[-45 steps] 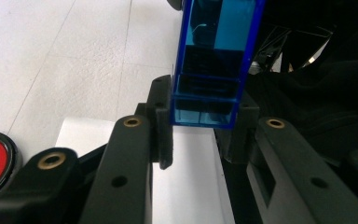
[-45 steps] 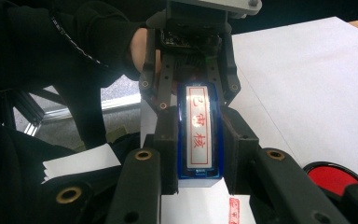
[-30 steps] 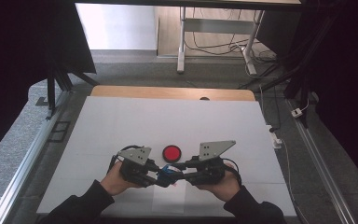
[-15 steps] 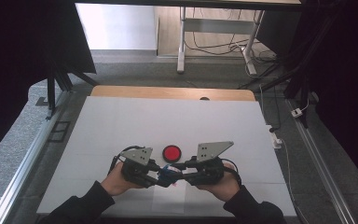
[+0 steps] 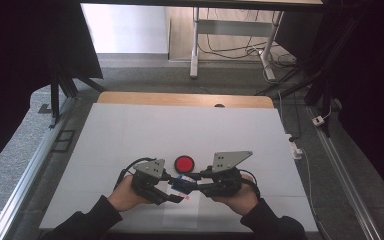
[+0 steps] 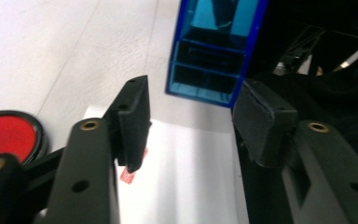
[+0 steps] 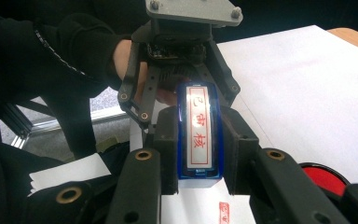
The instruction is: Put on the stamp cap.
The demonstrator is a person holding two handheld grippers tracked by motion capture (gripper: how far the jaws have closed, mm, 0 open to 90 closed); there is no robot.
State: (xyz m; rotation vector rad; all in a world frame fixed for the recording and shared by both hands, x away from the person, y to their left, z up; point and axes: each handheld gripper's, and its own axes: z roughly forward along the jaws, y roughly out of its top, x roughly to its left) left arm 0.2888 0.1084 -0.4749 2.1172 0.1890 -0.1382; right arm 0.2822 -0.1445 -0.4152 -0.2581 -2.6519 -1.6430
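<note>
A blue stamp (image 5: 182,183) with a white label and red characters (image 7: 198,126) is held level just above the table, and my right gripper (image 7: 199,140) is shut on its sides. My left gripper (image 6: 196,100) faces it from the other end. Its jaws have just been opening, and its pads (image 6: 133,121) now stand clear of the stamp's blue end (image 6: 214,46). Both grippers meet near the table's front edge, the left gripper (image 5: 172,192) beside the right gripper (image 5: 191,183). A round red ink pad (image 5: 184,163) lies just behind them.
A white paper slip (image 6: 186,163) with a red stamped mark (image 6: 130,172) lies under the grippers. The white table top (image 5: 180,130) stretches back to a wooden strip (image 5: 180,99). Metal rails run along both sides.
The left gripper's jaws have spread apart off the stamp's end. Both hands, the stamp and the red ink pad stay where they were.
</note>
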